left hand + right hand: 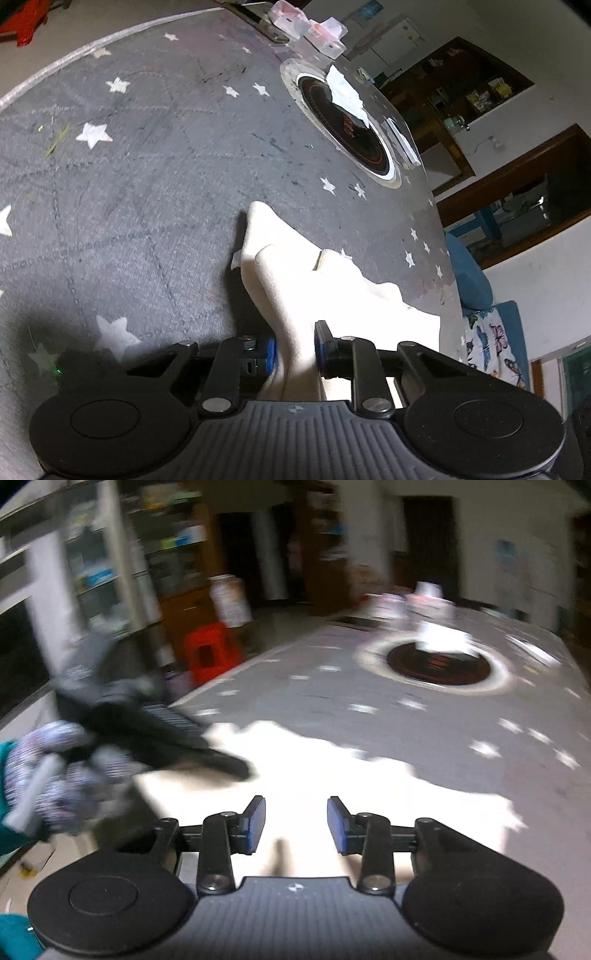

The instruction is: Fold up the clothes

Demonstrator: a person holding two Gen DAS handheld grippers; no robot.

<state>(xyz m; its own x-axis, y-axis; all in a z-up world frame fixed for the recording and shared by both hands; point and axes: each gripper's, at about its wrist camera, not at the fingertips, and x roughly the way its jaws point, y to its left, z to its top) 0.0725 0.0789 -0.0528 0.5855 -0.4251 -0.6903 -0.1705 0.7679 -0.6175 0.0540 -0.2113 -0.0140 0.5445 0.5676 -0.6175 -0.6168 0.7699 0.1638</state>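
Observation:
A white garment [295, 288] lies bunched on the grey star-patterned tablecloth [147, 166]. My left gripper [295, 350] is shut on a raised fold of it, with the blue pads pressing the cloth from both sides. In the blurred right wrist view the same garment [332, 775] spreads out flat below my right gripper [297, 823], which is open with nothing between its pads. At the left of that view a gloved hand [62, 771] holds the left gripper [240, 766], whose tip is at the garment's left edge.
A round black cooktop [343, 125] set into the table carries a white tissue [347, 92]. Clear plastic boxes [310, 29] stand at the far edge. A red stool [210, 653] stands beyond the table's left side, and a blue chair with a butterfly cushion [495, 339] on the right.

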